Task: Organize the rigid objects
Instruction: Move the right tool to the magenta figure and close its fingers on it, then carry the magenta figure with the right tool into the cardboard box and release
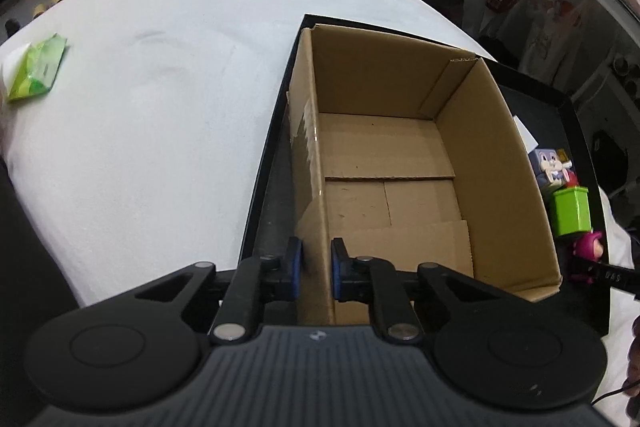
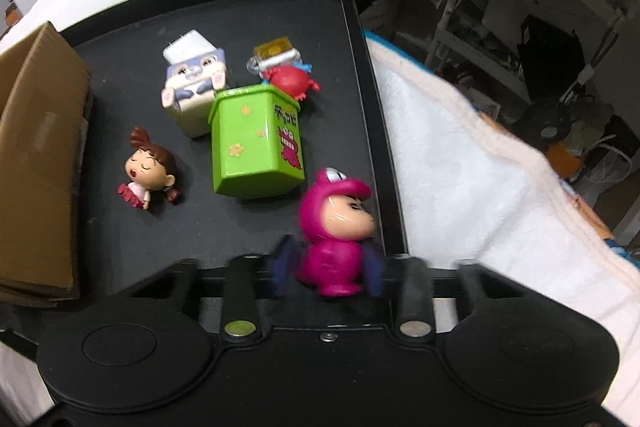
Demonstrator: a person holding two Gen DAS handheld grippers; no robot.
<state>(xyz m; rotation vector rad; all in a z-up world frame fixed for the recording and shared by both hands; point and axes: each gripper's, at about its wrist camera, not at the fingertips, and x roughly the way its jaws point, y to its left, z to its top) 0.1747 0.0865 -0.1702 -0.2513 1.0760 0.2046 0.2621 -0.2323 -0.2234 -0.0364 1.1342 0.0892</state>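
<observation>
the white-covered table point(image 1: 160, 107) fills my left view, and a green packet point(image 1: 36, 69) lies at its far left edge, out of my right camera's sight. the black tray point(image 2: 352, 39) carries the cardboard box point(image 1: 400, 147), whose bare inside only my left view shows. only my right view shows the green bin point(image 2: 256, 143) mid-tray, the rabbit block point(image 2: 192, 83) behind it and the girl figure point(image 2: 148, 171) towards the box. my left gripper point(image 1: 316, 271) tilts steeply down, clamped on the box's near wall. my right gripper point(image 2: 326, 269) points down at the tray's right edge, pads blurred against the pink figure point(image 2: 334, 227).
</observation>
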